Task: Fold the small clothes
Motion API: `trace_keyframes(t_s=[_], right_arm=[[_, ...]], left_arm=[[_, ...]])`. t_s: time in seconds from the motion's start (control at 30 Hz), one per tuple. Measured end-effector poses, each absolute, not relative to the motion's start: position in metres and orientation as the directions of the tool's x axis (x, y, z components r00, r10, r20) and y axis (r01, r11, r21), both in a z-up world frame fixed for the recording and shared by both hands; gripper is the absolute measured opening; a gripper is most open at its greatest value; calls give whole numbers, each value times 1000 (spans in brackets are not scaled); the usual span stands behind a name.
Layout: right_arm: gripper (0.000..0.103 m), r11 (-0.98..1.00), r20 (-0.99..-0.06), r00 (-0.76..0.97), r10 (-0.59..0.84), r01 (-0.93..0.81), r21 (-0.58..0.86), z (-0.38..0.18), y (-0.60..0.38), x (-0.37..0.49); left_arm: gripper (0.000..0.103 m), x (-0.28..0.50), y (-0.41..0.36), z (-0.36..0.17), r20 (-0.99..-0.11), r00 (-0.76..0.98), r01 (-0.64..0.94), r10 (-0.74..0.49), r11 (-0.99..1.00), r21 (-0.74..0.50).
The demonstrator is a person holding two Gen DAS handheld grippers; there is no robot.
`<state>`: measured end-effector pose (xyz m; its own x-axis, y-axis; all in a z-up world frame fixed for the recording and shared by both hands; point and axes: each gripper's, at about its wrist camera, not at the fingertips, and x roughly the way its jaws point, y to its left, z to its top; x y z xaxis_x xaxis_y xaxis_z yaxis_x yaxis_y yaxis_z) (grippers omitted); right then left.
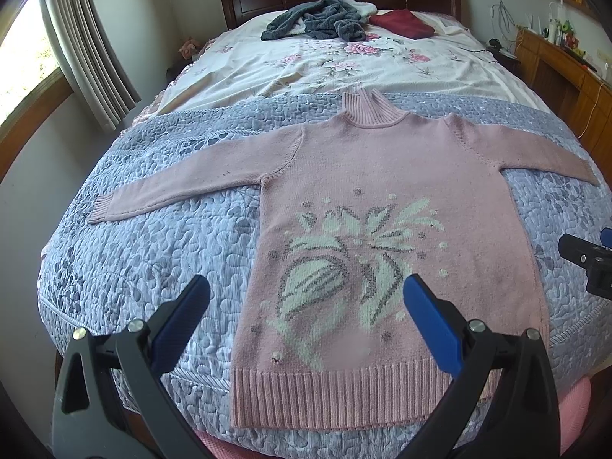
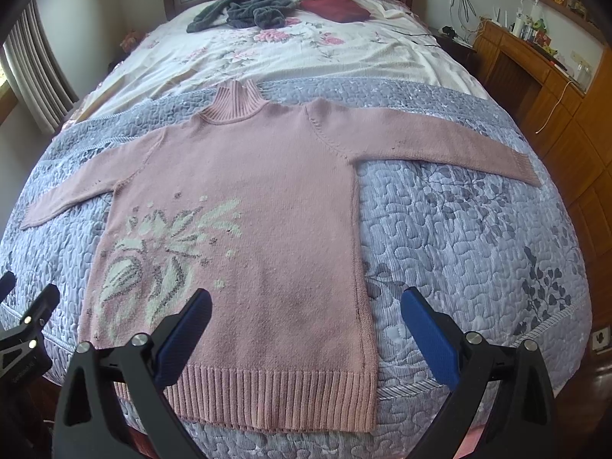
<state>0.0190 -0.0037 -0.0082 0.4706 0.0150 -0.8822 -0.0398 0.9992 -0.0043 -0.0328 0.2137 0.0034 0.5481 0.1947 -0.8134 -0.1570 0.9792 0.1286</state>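
While both tools hover above the foot of the bed, we record the pink sweater (image 1: 382,191) lying flat, front up, on the grey quilt (image 1: 153,260), sleeves spread to either side and ribbed hem toward us. We hold the left gripper (image 1: 306,306) spread wide and empty over the sweater's knitted flower (lower left panel). Our right gripper (image 2: 306,306) is likewise released, over the sweater's right hem corner. Beyond the collar lie a grey garment (image 1: 317,19) and a red one (image 1: 401,23).
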Motion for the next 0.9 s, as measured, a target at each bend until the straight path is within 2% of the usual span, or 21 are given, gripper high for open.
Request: trace_keyframes(t_s=[0.77, 0.9], right_arm=[[99, 999, -882, 471, 18, -39, -1, -7, -2, 20], [99, 996, -859, 504, 91, -60, 70, -8, -4, 23]], left_arm=[[100, -30, 221, 2, -819, 531, -186, 218, 973, 139], [100, -28, 218, -3, -816, 514, -196, 265, 962, 188]])
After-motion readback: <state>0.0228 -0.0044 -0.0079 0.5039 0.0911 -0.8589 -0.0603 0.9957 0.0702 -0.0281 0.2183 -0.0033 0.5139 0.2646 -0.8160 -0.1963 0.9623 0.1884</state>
